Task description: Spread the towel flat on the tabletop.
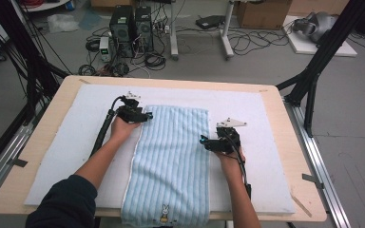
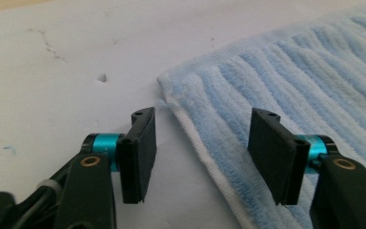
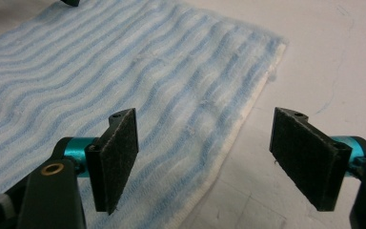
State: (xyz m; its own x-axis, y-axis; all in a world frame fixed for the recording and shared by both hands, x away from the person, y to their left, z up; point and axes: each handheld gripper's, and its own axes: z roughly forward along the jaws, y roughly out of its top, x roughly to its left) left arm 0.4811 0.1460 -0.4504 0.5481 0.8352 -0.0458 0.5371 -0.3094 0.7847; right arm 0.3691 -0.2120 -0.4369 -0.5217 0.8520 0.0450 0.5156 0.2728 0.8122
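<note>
Wooden table (image 1: 43, 156), white mat (image 1: 76, 142), towel (image 1: 171, 156)

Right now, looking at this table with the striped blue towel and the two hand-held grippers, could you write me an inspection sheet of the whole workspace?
Surface: pale wooden table covered by a white felt mat; faint marks on the mat.
Job's things: light blue ribbed towel lying flat, near end hanging over the table edge, small rabbit print there.
Clutter: nothing seen on the mat.
Grippers: left gripper open, straddling the towel's far left corner; right gripper open, straddling the towel's right edge; neither pinches cloth.
Cables: black cable trails from the left gripper; loose cables on the floor.
Surroundings: computer towers, cardboard box, black frame legs.
</note>
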